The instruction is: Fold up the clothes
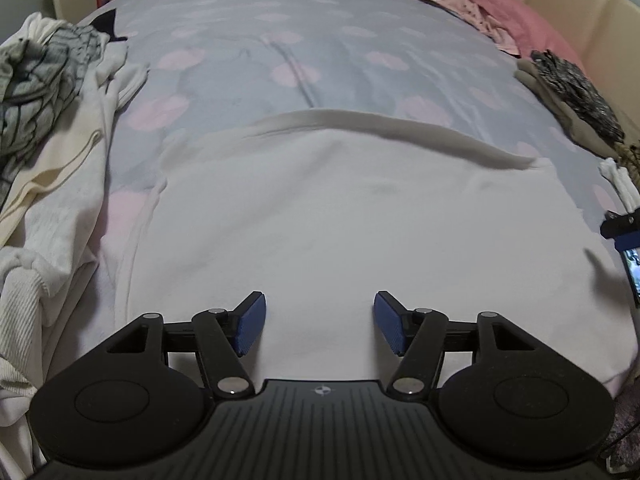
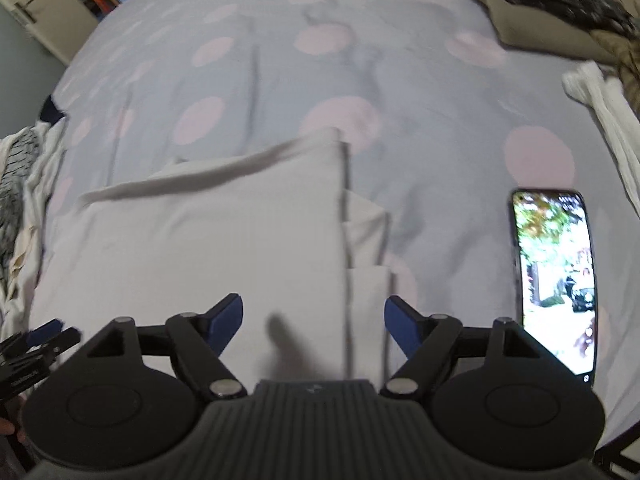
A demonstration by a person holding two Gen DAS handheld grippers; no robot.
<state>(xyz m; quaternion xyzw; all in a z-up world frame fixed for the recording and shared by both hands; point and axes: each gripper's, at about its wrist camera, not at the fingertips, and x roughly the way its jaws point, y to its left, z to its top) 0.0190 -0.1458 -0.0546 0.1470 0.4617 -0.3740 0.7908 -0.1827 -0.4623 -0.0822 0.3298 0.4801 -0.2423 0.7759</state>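
Note:
A white garment (image 1: 320,216) lies flat on the bed, its far edge folded over in a thick band. In the right wrist view the same garment (image 2: 200,248) shows a straight folded right edge with lower layers stepping out beside it. My left gripper (image 1: 319,322) is open and empty, just above the garment's near part. My right gripper (image 2: 313,322) is open and empty, above the garment's right edge. The left gripper's tip shows at the left edge of the right wrist view (image 2: 36,340).
The bed has a grey cover with pink dots (image 1: 280,40). A pile of unfolded clothes (image 1: 48,128) lies on the left. Folded dark and beige clothes (image 1: 572,96) and pink items (image 1: 492,12) lie on the right. A lit phone (image 2: 556,280) rests right of the garment.

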